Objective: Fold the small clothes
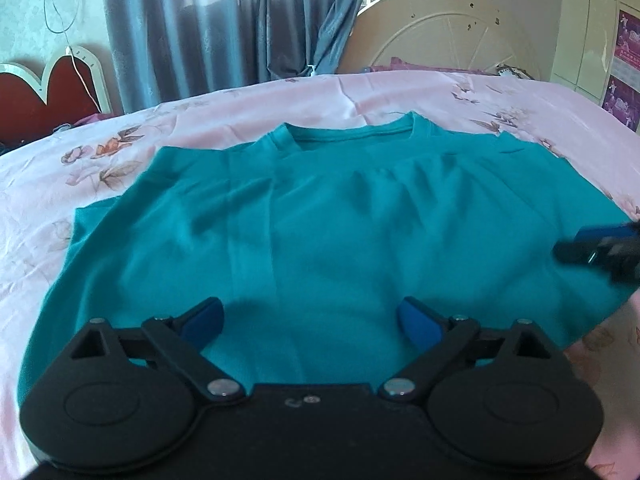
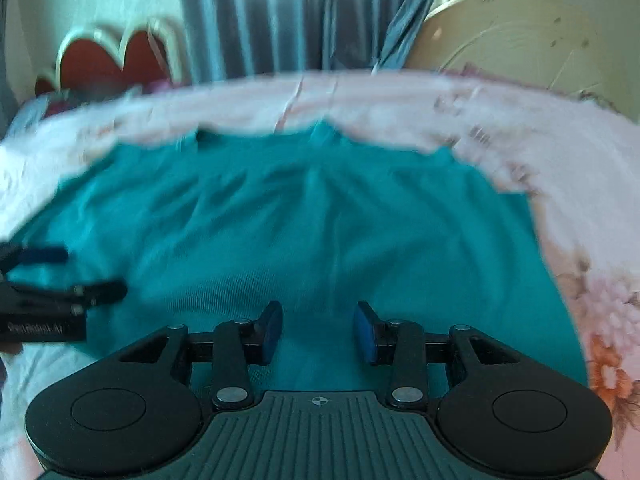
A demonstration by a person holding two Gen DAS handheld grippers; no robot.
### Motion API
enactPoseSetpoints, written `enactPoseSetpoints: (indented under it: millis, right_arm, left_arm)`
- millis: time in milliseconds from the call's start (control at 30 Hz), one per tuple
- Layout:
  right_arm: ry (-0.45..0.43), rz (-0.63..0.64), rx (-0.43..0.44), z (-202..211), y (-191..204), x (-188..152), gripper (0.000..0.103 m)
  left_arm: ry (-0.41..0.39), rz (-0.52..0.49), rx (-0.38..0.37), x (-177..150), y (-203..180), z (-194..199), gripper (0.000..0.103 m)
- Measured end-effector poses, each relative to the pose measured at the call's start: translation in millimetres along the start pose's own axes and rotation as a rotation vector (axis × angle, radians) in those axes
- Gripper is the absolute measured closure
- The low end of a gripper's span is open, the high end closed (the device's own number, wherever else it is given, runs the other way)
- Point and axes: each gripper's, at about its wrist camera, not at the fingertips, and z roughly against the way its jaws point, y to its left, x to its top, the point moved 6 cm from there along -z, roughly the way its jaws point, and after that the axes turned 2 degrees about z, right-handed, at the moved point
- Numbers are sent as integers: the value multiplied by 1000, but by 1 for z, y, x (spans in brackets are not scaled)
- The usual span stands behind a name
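Progress, as I judge it: folding not begun; one garment laid out flat, every fold left to make. Item, far left beyond the bed: one red headboard [image 1: 28, 100] with a pale scalloped border. Item: one grey-blue curtain [image 1: 208, 24] hanging behind the bed. Item: one bed sheet [image 1: 100, 148], pink with flower print, covering the bed that carries the work. Item, centre: one teal T-shirt [image 1: 320, 208], spread open on the sheet, neckline [image 1: 352, 132] at the far side, hem toward me, both sleeves out to the sides, some loose wrinkles across the chest, no layer turned over on itself that I can see. Item: my left gripper [image 1: 310, 322], one, hovering over the near hem, jaws spread wide with only cloth showing between them, nothing held. Item: my right gripper [image 2: 318, 332], one, over the shirt's right half, jaws parted though less widely, nothing between the blue pads [image 2: 366, 334]; this view is blurred. Item, far right behind the bed: one round cream panel [image 1: 448, 28] leaning upright. Count: shirts one, grippers two, folded garments none in view.
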Motion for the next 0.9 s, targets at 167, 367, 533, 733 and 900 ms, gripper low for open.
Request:
enactPoseSetpoints:
  millis: [167, 367, 533, 733, 900]
  right_arm:
    - [95, 39, -25, -11, -3, -14, 65]
    - [0, -2, -1, 23, -8, -7, 64]
    - [-61, -33, 92, 45, 0, -7, 85]
    - [-49, -53, 189, 40, 32, -2, 101]
    - [-20, -32, 224, 10, 61, 19, 101]
  left_arm:
    - [8, 6, 6, -6, 1, 1, 8]
    - [-90, 89, 17, -15, 22, 46, 12]
    - [-95, 400, 15, -63, 81, 89, 47]
    - [-104, 746, -69, -94, 128, 89, 51]
    - [-176, 961, -174, -87, 158, 60, 56]
